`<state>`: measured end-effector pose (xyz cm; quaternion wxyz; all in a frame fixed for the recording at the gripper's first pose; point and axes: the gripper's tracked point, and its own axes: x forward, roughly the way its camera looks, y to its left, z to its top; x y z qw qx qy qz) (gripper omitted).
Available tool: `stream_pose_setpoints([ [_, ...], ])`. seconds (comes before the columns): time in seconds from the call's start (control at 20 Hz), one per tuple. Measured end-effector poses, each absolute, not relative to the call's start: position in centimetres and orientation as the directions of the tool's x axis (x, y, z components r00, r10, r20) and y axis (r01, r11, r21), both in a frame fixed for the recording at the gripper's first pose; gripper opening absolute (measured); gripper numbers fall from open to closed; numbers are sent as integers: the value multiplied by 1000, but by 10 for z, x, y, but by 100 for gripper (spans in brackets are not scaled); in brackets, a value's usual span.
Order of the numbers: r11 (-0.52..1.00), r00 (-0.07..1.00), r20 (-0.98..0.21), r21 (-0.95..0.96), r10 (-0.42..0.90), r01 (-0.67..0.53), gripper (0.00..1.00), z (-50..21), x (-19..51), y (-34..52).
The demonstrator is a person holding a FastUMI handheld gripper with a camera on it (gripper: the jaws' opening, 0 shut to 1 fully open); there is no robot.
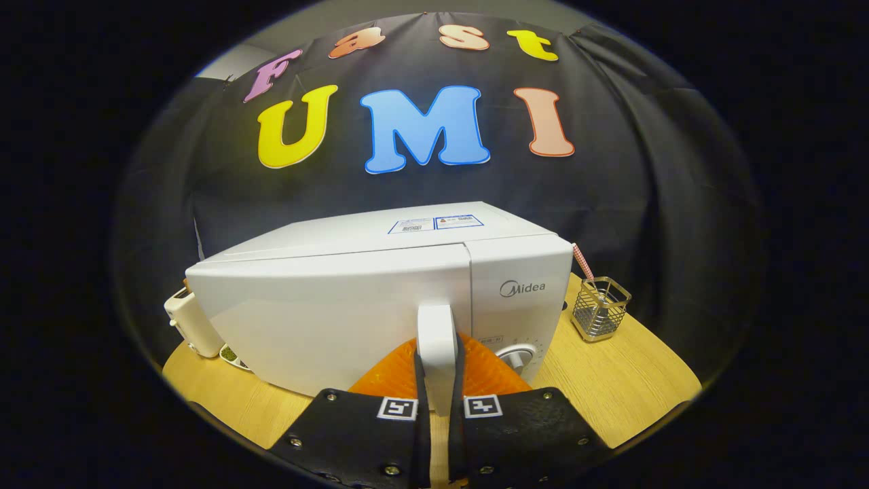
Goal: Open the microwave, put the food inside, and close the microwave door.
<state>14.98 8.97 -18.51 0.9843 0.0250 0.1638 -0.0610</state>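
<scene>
A white microwave [353, 285] stands on the wooden table [611, 387], its door closed or nearly closed against the body. A white vertical door handle [436, 343] runs down the door's right side, beside the control panel with a round knob [517, 358]. My gripper [438, 370] is shut on this handle, one finger pressing on each side of it. Part of a plate [234, 356] with something green on it peeks out from behind the microwave's left corner.
A white appliance [192, 324] stands at the microwave's left, close to the table edge. To the right of the microwave sits a wire-mesh holder [599, 309] with a checked straw [584, 263] in it. Bare tabletop lies right of the fingers.
</scene>
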Motion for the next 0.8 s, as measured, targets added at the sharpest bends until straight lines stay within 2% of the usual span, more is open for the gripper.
stream_pose_setpoints([
  [0.1,993,945,-306,-25,-114,112,10,-186,135,92],
  [0.5,999,960,-277,10,-39,44,11,-185,72,126],
  [0.65,998,962,-270,61,38,-23,20,-186,49,143],
  [0.8,991,955,-272,94,120,-98,22,-187,31,159],
])
